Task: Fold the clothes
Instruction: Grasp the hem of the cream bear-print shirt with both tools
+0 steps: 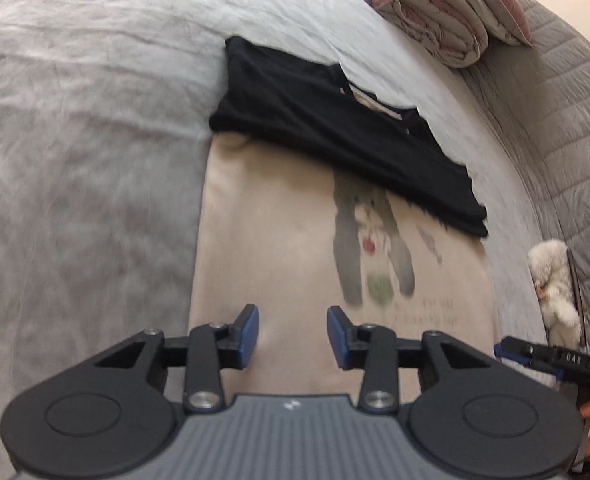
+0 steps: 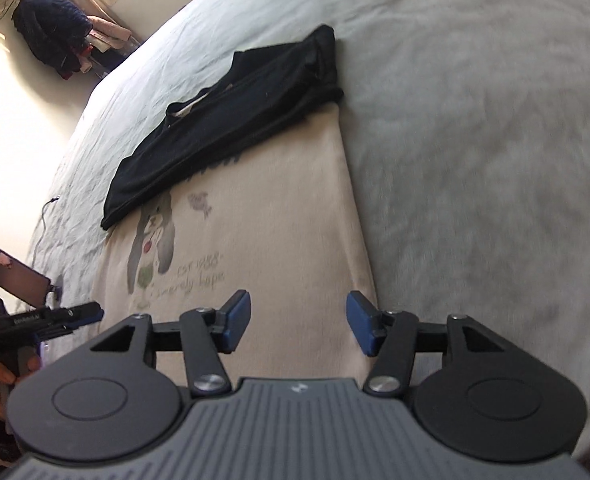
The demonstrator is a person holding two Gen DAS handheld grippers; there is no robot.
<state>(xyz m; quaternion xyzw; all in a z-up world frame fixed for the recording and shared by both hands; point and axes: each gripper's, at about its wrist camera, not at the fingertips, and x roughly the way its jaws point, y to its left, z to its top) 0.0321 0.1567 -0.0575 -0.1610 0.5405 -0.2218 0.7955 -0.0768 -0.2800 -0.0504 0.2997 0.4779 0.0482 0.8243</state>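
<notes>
A cream shirt (image 1: 279, 240) (image 2: 263, 216) with a grey rabbit print (image 1: 371, 248) (image 2: 153, 236) lies flat on the grey bed. Its black top part (image 1: 327, 132) (image 2: 231, 120) is folded across the far end. My left gripper (image 1: 293, 338) hangs open over the near end of the shirt, nothing between its blue pads. My right gripper (image 2: 299, 328) is open too, over the shirt's near right edge, empty. Each gripper shows at the edge of the other's view, the right gripper (image 1: 543, 354) and the left gripper (image 2: 51, 316) held in a hand.
The grey bedsheet (image 1: 75, 160) (image 2: 475, 140) spreads around the shirt. Folded quilts (image 1: 443, 8) and a grey quilted headboard (image 1: 567, 120) stand at the far right. A white plush toy (image 1: 555, 280) sits by the bed edge. Dark clothes (image 2: 51, 28) hang near a window, and a phone (image 2: 17, 282) stands at left.
</notes>
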